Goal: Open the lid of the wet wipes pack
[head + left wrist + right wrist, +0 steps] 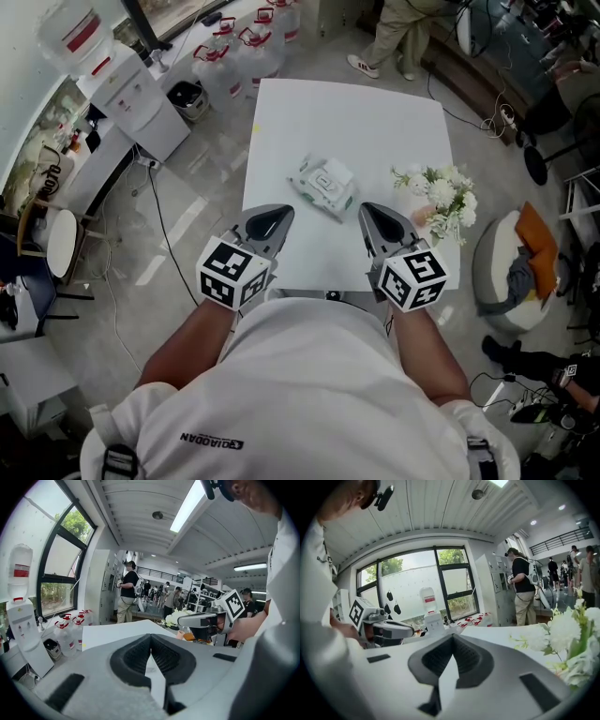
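**Desk:** What are the two hand-held grippers doing?

**Photographer:** Both are pressed together and pinching nothing. The left hand-held gripper (279,217) (151,635) hangs over the near edge of the white bench (375,103), and its own view shows the jaw tips meeting in a point. The right hand-held gripper (371,217) (453,637) hangs alongside it, well apart, and is closed tip to tip in the same way. Each view also catches the other tool side-on across the gap.

**Desk:** And the wet wipes pack?

**Photographer:** The wet wipes pack (325,186) lies on the bench near its middle, turned at an angle. It sits ahead of both hand-held grippers, roughly between their lines, and neither one touches it. Its top face is pale, and from the head view I cannot tell whether the lid is raised or flat. Neither gripper view shows the pack.

**Desk:** Anything else on the bench?

**Photographer:** A bunch of white flowers (441,199) lies by the right edge, apart from the pack and just beyond the right hand-held gripper. Its blooms fill the right side of that tool's view.

**Desk:** And the room around it?

**Photographer:** It is a workshop floor. A water dispenser (141,103) stands at the far left, with a row of red-capped water bottles (239,47) beside it. A person (398,37) stands past the far side of the bench. On the floor to the right is a round cushion (511,277) with orange cloth on top.
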### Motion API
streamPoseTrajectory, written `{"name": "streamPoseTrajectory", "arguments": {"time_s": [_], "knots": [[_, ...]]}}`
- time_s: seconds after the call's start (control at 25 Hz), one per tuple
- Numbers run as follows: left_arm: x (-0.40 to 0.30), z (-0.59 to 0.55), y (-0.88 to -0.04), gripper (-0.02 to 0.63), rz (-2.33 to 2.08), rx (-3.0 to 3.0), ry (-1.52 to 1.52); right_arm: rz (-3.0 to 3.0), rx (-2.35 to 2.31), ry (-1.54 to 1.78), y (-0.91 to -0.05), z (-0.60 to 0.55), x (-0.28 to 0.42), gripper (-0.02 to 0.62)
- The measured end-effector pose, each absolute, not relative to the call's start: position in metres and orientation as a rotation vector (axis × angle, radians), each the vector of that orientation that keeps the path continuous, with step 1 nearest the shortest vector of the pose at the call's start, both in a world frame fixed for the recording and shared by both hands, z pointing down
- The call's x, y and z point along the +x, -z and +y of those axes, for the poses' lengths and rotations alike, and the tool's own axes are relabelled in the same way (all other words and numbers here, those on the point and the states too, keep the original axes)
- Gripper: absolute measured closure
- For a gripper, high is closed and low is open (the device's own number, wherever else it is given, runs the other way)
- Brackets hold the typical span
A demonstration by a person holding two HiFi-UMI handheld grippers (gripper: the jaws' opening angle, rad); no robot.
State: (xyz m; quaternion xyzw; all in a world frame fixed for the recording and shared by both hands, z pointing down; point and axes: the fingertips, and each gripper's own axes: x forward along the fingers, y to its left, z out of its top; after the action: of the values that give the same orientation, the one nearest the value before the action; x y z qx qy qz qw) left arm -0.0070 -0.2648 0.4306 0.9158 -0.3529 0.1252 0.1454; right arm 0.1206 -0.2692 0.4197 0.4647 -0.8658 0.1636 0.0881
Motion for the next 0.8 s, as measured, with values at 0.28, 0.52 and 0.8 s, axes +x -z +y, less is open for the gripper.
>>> {"name": "streamPoseTrajectory", "arguments": {"time_s": [0.28, 0.52, 0.8], "knots": [[-0.004, -0.264, -0.426, 0.601, -1.009, 2.651, -0.353, -2.606, 1.392, -0.465, -0.405, -0.257, 0.123, 0.591], [-0.004, -0.263, -0.429, 0.601, -1.008, 2.658, -0.373, -2.595, 1.388, -0.482, -0.414, -0.251, 0.123, 0.591], [-0.003, -0.264, -0.43, 0.601, -1.014, 2.657, -0.38, -2.588, 1.377, -0.51, -0.425, -0.251, 0.123, 0.591]]}}
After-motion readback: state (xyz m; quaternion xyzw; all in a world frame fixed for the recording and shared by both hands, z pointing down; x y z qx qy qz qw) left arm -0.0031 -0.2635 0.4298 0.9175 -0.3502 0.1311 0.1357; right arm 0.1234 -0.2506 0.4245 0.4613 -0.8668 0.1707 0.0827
